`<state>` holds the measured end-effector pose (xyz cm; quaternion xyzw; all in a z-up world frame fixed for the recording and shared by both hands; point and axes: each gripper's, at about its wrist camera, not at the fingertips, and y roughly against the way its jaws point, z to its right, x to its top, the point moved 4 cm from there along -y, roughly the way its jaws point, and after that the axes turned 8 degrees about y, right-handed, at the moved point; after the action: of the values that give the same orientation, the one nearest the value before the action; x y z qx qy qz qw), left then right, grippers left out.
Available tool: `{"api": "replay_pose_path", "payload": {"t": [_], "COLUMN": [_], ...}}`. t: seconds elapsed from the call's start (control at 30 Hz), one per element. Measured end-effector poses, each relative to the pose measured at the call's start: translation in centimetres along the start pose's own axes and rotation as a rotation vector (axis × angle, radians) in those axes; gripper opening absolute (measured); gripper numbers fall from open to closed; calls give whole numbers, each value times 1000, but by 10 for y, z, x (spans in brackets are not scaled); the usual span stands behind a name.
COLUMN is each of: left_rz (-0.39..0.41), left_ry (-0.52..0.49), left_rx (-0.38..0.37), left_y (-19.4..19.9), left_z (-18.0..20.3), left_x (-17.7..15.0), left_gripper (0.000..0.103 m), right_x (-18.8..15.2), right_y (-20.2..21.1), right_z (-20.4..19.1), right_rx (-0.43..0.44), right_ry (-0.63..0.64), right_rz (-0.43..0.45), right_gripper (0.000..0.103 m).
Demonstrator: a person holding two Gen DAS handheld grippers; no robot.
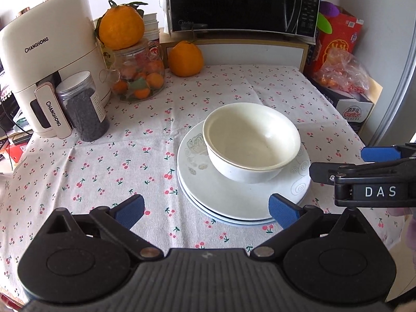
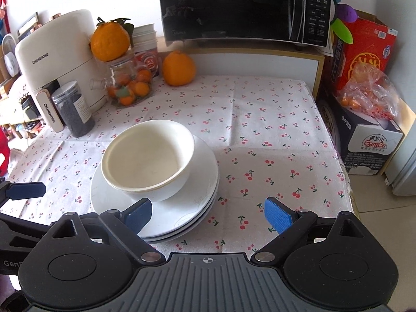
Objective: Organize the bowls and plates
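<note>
On the cherry-print tablecloth (image 1: pixel 109 156), a white bowl (image 1: pixel 251 143) with another nested inside it sits on a stack of white plates (image 1: pixel 234 200) near the middle of the table. The left gripper (image 1: pixel 206 212) hangs just in front of the stack with its jaws spread wide and nothing between them. The right gripper (image 2: pixel 208 214) hangs beside it, also spread and empty, one blue pad (image 2: pixel 137 215) over the near rim of the plates.
</note>
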<state>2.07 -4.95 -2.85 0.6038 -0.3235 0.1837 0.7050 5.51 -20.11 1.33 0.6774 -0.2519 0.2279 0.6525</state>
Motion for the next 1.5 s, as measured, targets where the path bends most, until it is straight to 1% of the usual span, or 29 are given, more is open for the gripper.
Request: {"api": "replay_pose_path", "payload": {"t": [0.17, 0.23, 0.33, 0.47, 0.67, 0.77, 0.9, 1.07, 1.5], "left_rz": [17, 37, 65, 70, 68, 50, 38, 44, 31], "left_ry": [71, 97, 113, 137, 134, 124, 118, 109, 117], "left_rx": [29, 43, 56, 64, 83, 96, 97, 106, 102], "left_y": [-1, 1, 4, 6, 7, 5, 3, 5, 5], "left_z": [-11, -14, -17, -19, -18, -17, -17, -16, -17], "left_x": [2, 5, 8, 10, 9, 8, 6, 7, 6], "left_gripper": [102, 102, 102, 102, 103, 103, 103, 103, 103], "right_x": [0, 1, 1, 0, -4, -4, -5, -5, -6], "right_y": [3, 4, 4, 2, -2, -3, -4, -5, -7], "right_z": [4, 5, 4, 1, -4, -5, -6, -8, -7], "right_rx": [-30, -49, -44, -43, -47, -48, -44, -41, -46], "right_ry": [-45, -54, -58, -59, -37, -38, -32, -19, -25], "right_rz": [24, 33, 30, 11, -18, -24, -30, -34, -41], "right_gripper": [95, 95, 95, 95, 95, 95, 95, 95, 95]}}
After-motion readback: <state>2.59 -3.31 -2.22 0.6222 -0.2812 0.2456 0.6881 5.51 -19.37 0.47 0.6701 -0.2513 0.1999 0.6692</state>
